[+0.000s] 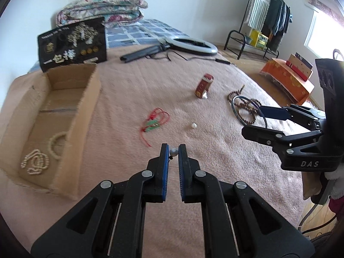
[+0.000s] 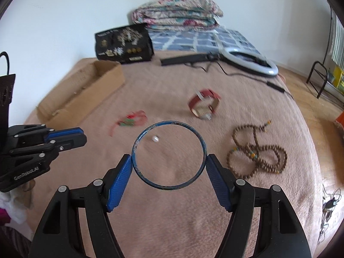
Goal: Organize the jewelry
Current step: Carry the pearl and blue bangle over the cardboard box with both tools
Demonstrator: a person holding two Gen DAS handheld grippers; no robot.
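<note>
My left gripper (image 1: 173,152) is shut on a small pearl earring (image 1: 173,151) and holds it above the pink blanket. My right gripper (image 2: 168,163) is shut on a blue bangle (image 2: 137,144), held across its width; it also shows in the left wrist view (image 1: 253,118). A second loose pearl (image 1: 194,125) lies on the blanket, seen through the bangle in the right wrist view (image 2: 155,138). A cardboard box (image 1: 86,107) at the left holds a pearl necklace (image 1: 35,161) and a bead bracelet (image 1: 56,138).
On the blanket lie a red string charm (image 1: 155,121), a red watch (image 2: 204,105) and brown prayer beads (image 2: 258,150). A black gift bag (image 1: 73,43), a ring light (image 1: 191,45) and folded quilts (image 1: 101,6) sit farther back. A clothes rack (image 1: 268,17) stands at the right.
</note>
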